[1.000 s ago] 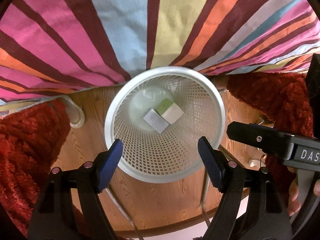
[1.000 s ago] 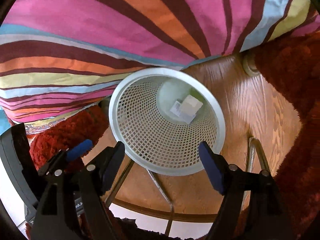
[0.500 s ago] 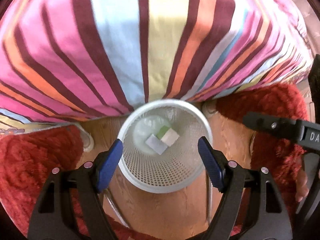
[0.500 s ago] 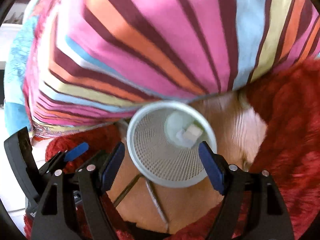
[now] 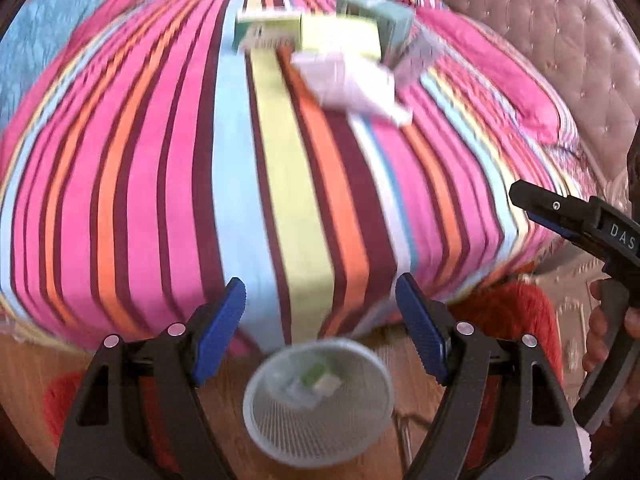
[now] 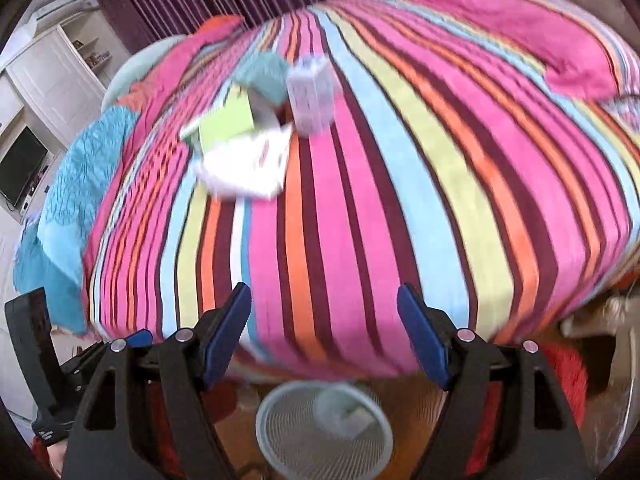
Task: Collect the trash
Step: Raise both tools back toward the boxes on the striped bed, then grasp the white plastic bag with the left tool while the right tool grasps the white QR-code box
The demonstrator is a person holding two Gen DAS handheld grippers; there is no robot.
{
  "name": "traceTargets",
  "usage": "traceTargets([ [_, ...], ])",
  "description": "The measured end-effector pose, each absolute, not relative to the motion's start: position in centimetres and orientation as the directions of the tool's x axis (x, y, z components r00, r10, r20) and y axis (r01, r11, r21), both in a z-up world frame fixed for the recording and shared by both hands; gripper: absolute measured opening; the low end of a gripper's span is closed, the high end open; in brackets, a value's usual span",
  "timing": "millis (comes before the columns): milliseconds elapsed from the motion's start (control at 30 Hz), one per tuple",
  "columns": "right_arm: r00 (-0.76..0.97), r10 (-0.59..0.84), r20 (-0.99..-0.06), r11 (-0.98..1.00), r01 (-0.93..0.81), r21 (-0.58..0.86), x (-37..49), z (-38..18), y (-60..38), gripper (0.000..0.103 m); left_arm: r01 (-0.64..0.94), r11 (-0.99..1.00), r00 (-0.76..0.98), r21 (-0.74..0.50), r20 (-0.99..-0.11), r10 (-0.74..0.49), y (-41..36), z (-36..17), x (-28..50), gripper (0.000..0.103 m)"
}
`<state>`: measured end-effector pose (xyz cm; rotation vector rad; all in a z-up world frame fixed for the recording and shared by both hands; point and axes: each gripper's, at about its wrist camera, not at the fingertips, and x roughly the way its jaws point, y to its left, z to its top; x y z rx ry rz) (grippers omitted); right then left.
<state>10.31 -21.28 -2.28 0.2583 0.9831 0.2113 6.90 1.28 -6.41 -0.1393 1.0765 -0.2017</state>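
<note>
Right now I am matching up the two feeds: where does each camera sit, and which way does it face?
Left wrist: on the left gripper, tilted down across the striped bed; own open fingers show, plus the right gripper and a hand.
Right wrist: on the right gripper, facing the bed; own open fingers, the left gripper's edge.
Shared: mesh bin, boxes on the bed.

Motion blur smears the boxes (image 5: 340, 40) far on the bed and the scraps (image 5: 316, 380) inside the basket (image 5: 320, 440), unreadable.
</note>
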Motion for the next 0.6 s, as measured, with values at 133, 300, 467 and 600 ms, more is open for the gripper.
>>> traceTargets([
  [133, 0.579, 0.278, -0.766, 0.954, -0.071, 0.292, 13.0, -1.1, -21.1, 0.072, 0.112, 0.972, 0.507, -0.206, -0.830, -0.234, 0.2, -4.1, 9.9, 0.076],
  [300, 0.602, 0.272, -0.751, 0.957, -0.084, 0.278, 15.7, 0.1, -21.5, 0.072, 0.144, 0.975, 0.550, -0.169, -0.805, -0.221, -1.4, -2.9, 13.2, 0.076],
  [467, 0.602, 0.266, -0.753, 0.959, -0.086, 0.270, 18.3, 0.4, -21.4, 0.072, 0.157, 0.976, 0.540, -0.153, -0.814, -0.215, -2.6, -3.6, 16.9, 0.088],
  [600, 0.589, 0.262, -0.764, 0.962, -0.097, 0.255, 20.4, -0.1, -20.7, 0.072, 0.142, 0.977, 0.533, -0.156, -0.820, -0.209, -2.9, -3.9, 19.0, 0.088],
])
